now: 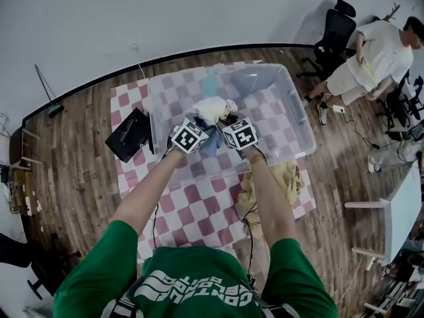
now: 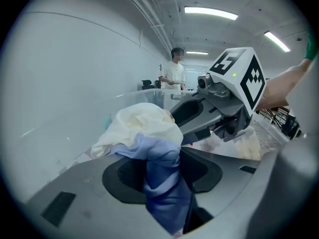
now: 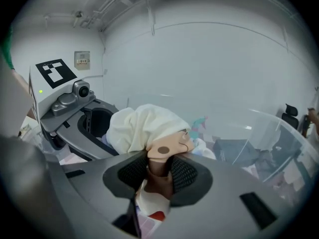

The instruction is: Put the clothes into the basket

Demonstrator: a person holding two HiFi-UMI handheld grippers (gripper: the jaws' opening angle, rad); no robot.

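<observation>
**Desk:** What's the setting?

**Photographer:** A room with a brown wood-plank floor [image 1: 73, 158] and a plain white wall [image 1: 165, 12]. A pink-and-white checked mat [image 1: 199, 211] lies on the floor. On it stands the clear plastic storage bin [image 1: 291, 121], the basket here. At far right, a person in a white top [image 1: 381, 55] sits by a black office chair [image 1: 334, 28].

**Desk:** Any writing?

**Photographer:** The wearer's green T-shirt [image 1: 106, 270] carries white lettering [image 1: 192, 290], upside down in the head view and not legible. A small notice [image 3: 81, 59] hangs on the wall, its print too small to read. Each gripper's cube bears black-and-white square markers.

**Desk:** And the clothes?

**Photographer:** A beige heap of clothing [image 1: 281, 181] lies on the mat just beside the bin's near wall. At the bin's far end lie blue and teal garments [image 1: 248, 81]. A flat black object [image 1: 129, 134] sits at the mat's left edge. A cream-and-blue bundle of cloth [image 1: 213, 108] sits within the bin's outline as seen from above, held by both tools.

**Desk:** The grippers?

**Photographer:** The left gripper [image 2: 162, 169] is clamped on the bundle's blue fabric. The right gripper [image 3: 159, 173] pinches a cream piece with a tan-and-brown print. The two are close side by side.
</observation>
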